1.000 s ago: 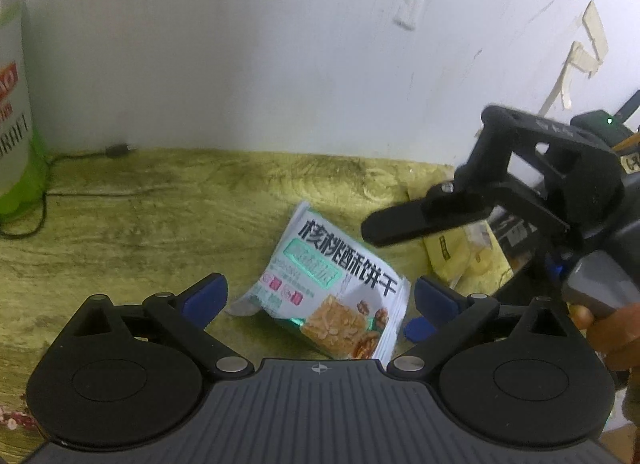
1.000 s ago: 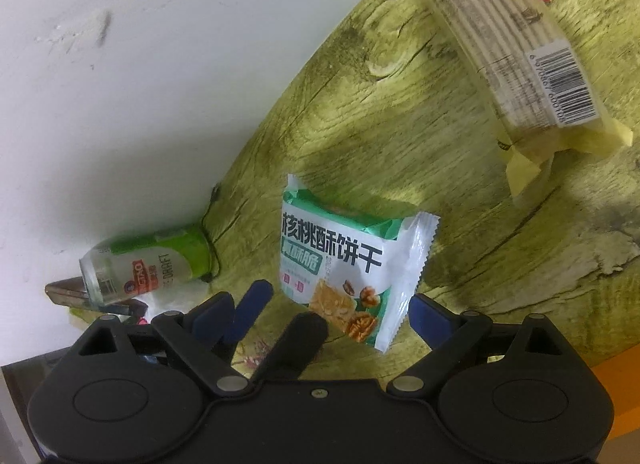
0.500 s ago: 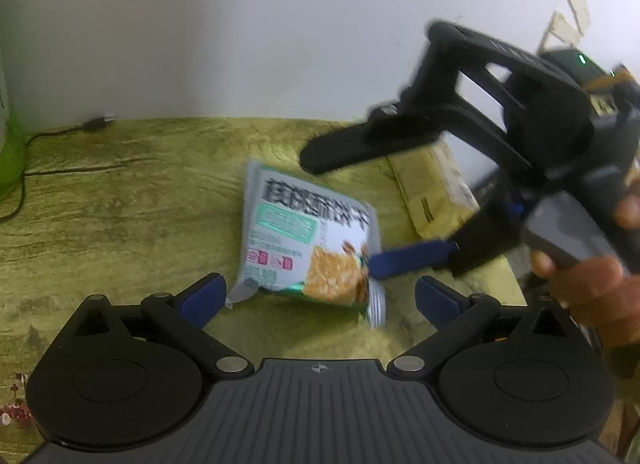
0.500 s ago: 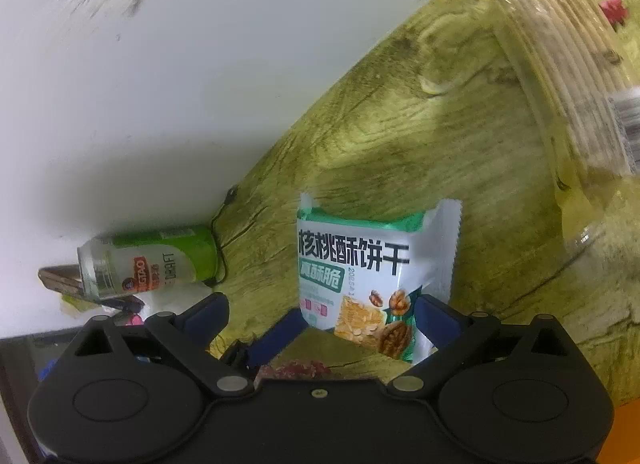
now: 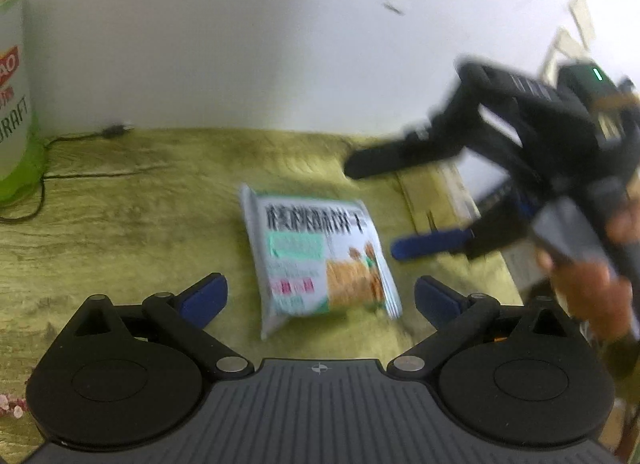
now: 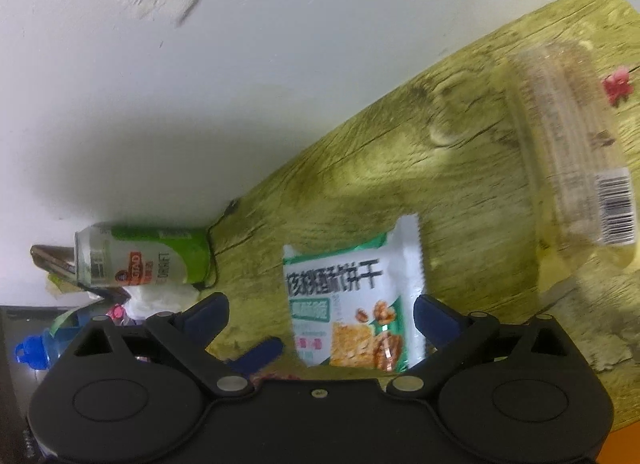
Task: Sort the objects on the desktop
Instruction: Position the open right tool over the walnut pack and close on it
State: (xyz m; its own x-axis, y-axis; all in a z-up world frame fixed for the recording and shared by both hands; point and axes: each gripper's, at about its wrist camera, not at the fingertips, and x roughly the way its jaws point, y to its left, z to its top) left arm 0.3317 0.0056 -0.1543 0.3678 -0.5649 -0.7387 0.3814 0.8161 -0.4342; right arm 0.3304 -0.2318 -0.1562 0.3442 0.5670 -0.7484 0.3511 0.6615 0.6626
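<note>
A white and green biscuit packet (image 5: 316, 260) lies flat on the yellow-green wood-grain tabletop (image 5: 140, 216). My left gripper (image 5: 320, 300) is open, and the packet's near end sits between its blue pads without touching them. From the right, held in a hand (image 5: 592, 288), my right gripper (image 5: 404, 208) is open just beside the packet's far right corner. In the right wrist view the biscuit packet (image 6: 352, 304) lies between the open right gripper (image 6: 322, 314) fingers. One blue finger of the left gripper (image 6: 256, 352) shows low in that view.
A green and white drink can (image 5: 16, 84) stands at the far left by the white wall, with a thin black cable (image 5: 80, 138) beside it. A long clear cracker pack (image 6: 572, 152) lies past the biscuit packet. A blue-capped bottle (image 6: 28, 348) sits off the table's end.
The right gripper has drawn back to the right, off the top of the packet. The packet has turned and now lies flatter and squarer between the left fingers.
</note>
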